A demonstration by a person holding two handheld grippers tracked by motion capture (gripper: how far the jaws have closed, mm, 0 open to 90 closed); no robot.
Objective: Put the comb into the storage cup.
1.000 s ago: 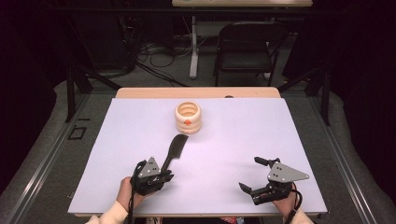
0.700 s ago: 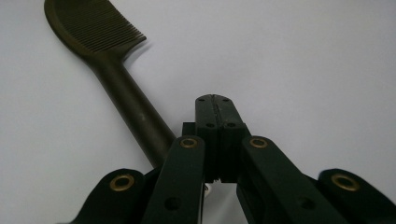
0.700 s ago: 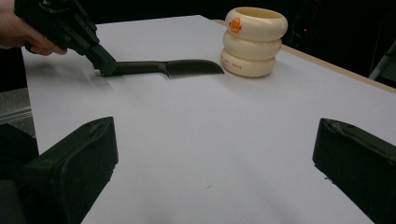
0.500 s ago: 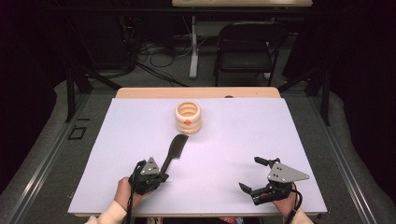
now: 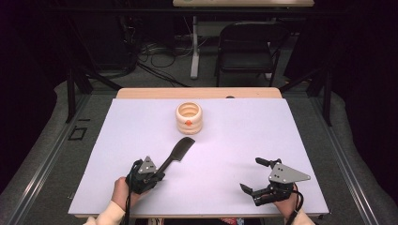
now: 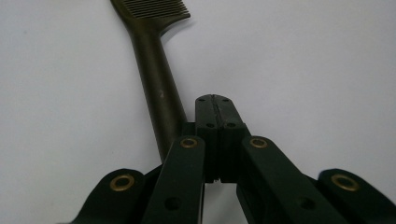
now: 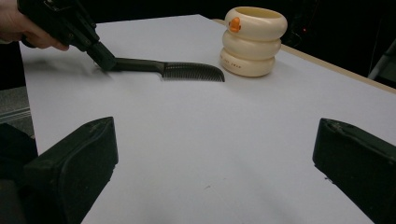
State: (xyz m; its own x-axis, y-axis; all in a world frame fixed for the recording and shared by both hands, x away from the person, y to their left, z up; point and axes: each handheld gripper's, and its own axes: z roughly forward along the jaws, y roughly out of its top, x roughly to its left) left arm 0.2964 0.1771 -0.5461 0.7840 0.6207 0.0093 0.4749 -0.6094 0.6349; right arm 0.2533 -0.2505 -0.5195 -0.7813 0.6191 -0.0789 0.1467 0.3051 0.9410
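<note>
Desk (image 5: 300,140), white, dark room | right tool (image 5: 252,174) wide open, empty | left tool (image 6: 215,100) shut on nothing, comb (image 6: 159,88) lying flat beside it, short of cup (image 5: 188,118) | risk: lifting probably leaves or shoves comb

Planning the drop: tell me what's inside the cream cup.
The cream cup shows ribbed inner walls and nothing visible inside; its rim hides the bottom. The comb lies outside it.

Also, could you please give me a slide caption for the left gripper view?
Left hand-held gripper, jaws shut, beside the handle of a dark comb on the white table.
</note>
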